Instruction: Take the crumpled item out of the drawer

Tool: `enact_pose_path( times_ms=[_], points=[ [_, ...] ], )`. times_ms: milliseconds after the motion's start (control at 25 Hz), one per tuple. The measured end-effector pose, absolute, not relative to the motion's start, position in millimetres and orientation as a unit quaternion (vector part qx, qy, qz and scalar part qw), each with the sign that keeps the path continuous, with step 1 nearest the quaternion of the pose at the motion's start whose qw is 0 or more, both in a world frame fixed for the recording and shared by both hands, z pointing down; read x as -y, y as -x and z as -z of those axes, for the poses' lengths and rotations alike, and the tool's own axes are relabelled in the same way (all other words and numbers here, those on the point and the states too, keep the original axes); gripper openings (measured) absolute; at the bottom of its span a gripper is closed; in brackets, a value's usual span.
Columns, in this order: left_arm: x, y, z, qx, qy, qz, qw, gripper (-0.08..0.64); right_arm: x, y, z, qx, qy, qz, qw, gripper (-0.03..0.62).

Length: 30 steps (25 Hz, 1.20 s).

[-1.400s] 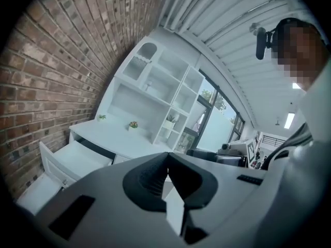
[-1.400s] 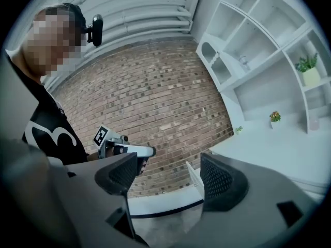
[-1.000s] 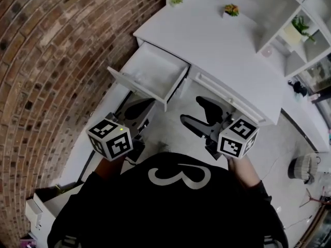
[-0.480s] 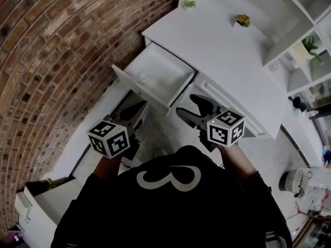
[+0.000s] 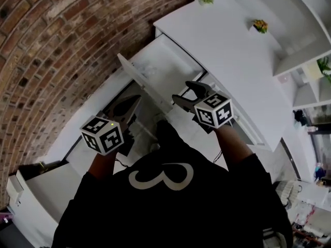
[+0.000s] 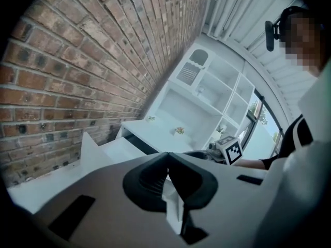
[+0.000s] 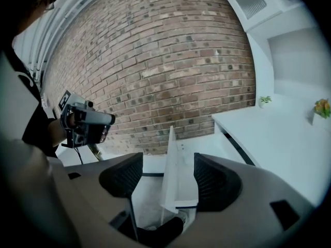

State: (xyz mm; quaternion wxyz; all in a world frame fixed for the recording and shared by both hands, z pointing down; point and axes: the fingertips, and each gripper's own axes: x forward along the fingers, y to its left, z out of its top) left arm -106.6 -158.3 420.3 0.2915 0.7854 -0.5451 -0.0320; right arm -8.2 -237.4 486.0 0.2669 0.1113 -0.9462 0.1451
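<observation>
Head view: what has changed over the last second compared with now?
Both grippers moved forward toward the open drawer. The right gripper now sits close to its front panel. Its jaws have just been closing a little but are open, with nothing gripped between them. The left gripper, shut, is also nearer the panel. Nothing was taken hold of or let go. The drawer stays open.

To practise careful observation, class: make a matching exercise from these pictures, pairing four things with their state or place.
1 white desk drawer
2 left black two-jaw gripper
3 right black two-jaw gripper
4 small orange-flowered plant in white pot

A jaws apart
B on the white desktop
C pulled open
D jaws together

Pairs: 1-C, 2-D, 3-A, 4-B. The right gripper's jaws have just been closing a little, with nothing gripped between them.
</observation>
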Motion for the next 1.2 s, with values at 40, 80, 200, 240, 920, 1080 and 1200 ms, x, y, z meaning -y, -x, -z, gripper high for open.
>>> enact_pose_path(
  times_ms=[40, 80, 200, 240, 920, 1080, 1200],
  points=[
    [161.7, 109.3, -421.9, 0.549, -0.781, 0.035, 0.296, 0.003, 244.1, 13.2, -491.8, 0.945, -0.105, -0.146, 0.273, 0.298],
    [165.3, 111.9, -423.5, 0.552, -0.777, 0.036, 0.3, 0.003, 250.3, 18.7, -497.8, 0.944, -0.099, -0.148, 0.279, 0.298],
    [178.9, 121.6, -426.4, 0.563, -0.766, 0.036, 0.307, 0.003, 266.1, 37.1, -518.6, 0.939, -0.075, -0.149, 0.302, 0.295],
    [184.7, 125.4, -427.0, 0.567, -0.763, 0.037, 0.308, 0.003, 272.2, 42.6, -527.1, 0.937, -0.067, -0.141, 0.313, 0.295],
    [244.4, 198.3, -468.6, 0.632, -0.685, 0.029, 0.361, 0.003, 332.6, 120.0, -673.7, 0.884, 0.046, -0.032, 0.464, 0.287],
    [245.8, 211.7, -485.4, 0.642, -0.668, 0.024, 0.376, 0.003, 337.6, 128.9, -706.2, 0.87, 0.056, -0.022, 0.489, 0.287],
    [243.4, 219.4, -495.9, 0.649, -0.655, 0.021, 0.387, 0.003, 341.3, 136.6, -726.9, 0.86, 0.065, 0.031, 0.504, 0.282]
  ],
)
